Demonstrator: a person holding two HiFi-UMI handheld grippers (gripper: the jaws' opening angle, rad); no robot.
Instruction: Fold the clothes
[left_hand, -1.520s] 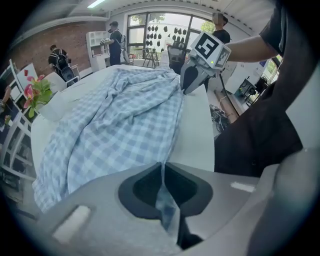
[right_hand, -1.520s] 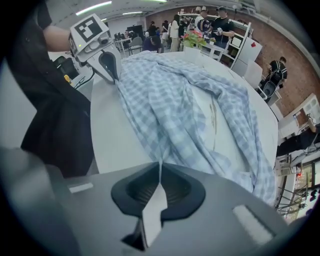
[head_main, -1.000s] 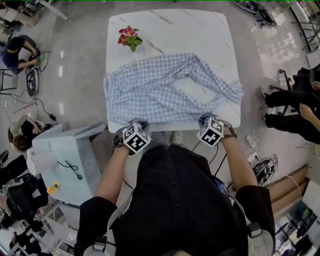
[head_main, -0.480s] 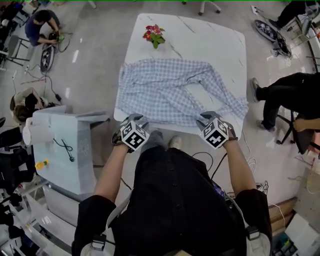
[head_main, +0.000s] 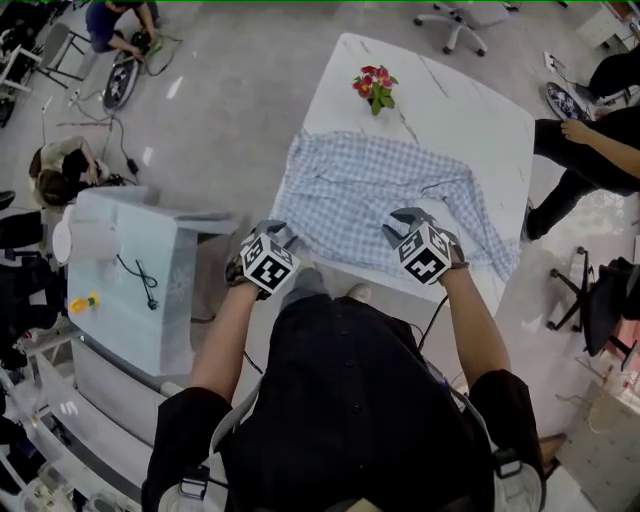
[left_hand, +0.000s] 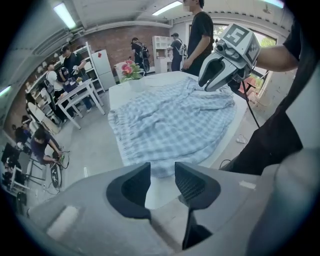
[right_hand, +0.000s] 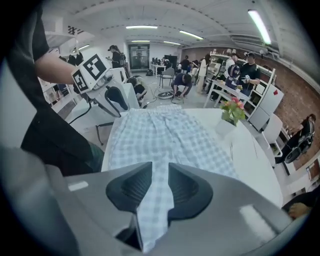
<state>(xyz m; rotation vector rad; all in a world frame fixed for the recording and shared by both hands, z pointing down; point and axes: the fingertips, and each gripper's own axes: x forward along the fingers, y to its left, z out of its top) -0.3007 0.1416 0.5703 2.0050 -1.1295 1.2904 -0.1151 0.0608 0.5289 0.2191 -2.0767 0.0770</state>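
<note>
A blue checked shirt lies spread on the white marble table, one sleeve trailing towards the right corner. My left gripper hangs at the shirt's near-left corner, just off the table edge. Its jaws have just been opening and stand open with nothing between them. My right gripper hovers over the shirt's near part. Its jaws have also just been opening. They are apart, and checked cloth shows through the gap without being pinched.
A small pot of pink flowers stands at the table's far side. A pale cabinet with a paper roll sits close on the left. A seated person is at the right, others at the far left.
Both grippers have let go of the shirt's near hem and lifted. The right one moved out over the shirt, the left towards the near-left corner. The head view has swung, tilting the table.
</note>
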